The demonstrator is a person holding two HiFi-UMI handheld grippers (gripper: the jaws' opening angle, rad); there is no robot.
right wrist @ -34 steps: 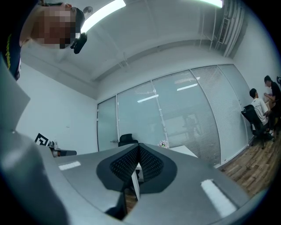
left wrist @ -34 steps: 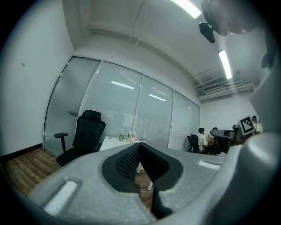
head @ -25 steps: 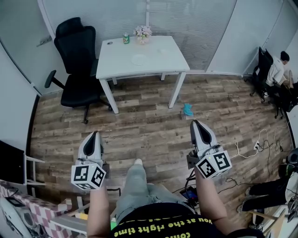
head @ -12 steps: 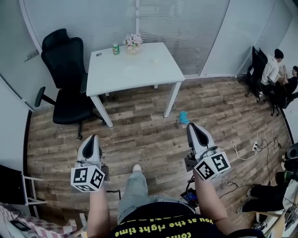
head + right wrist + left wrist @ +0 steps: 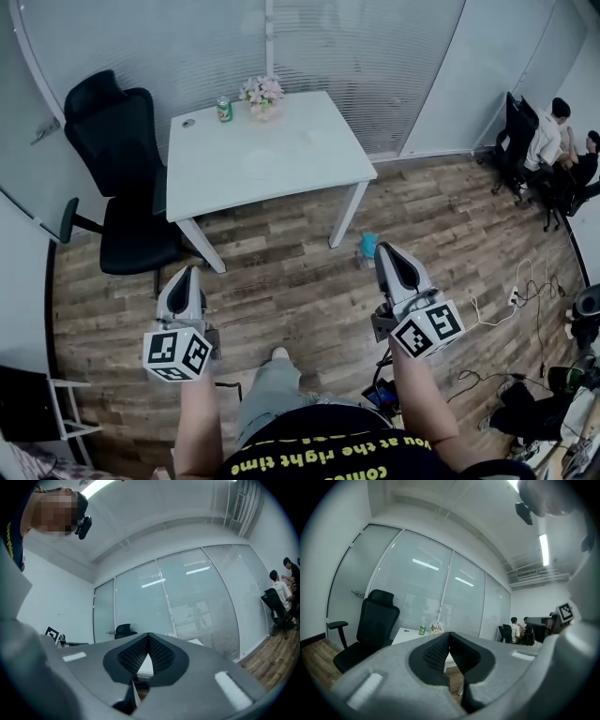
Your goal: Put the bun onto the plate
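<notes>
A white table stands ahead on the wood floor. On it lies a pale round plate. To the plate's right is a faint pale spot, too washed out to tell as the bun. My left gripper and right gripper are held level over the floor, well short of the table. Both are shut with nothing between the jaws. In the left gripper view the closed left gripper points at the table. The right gripper is likewise closed in its own view.
A green can and a small flower pot stand at the table's far edge. A black office chair is left of the table. A blue object lies on the floor. Cables trail at the right, where people sit.
The whole view has moved toward the table, which now looks larger and nearer. Both grippers travelled forward with it and stayed shut.
</notes>
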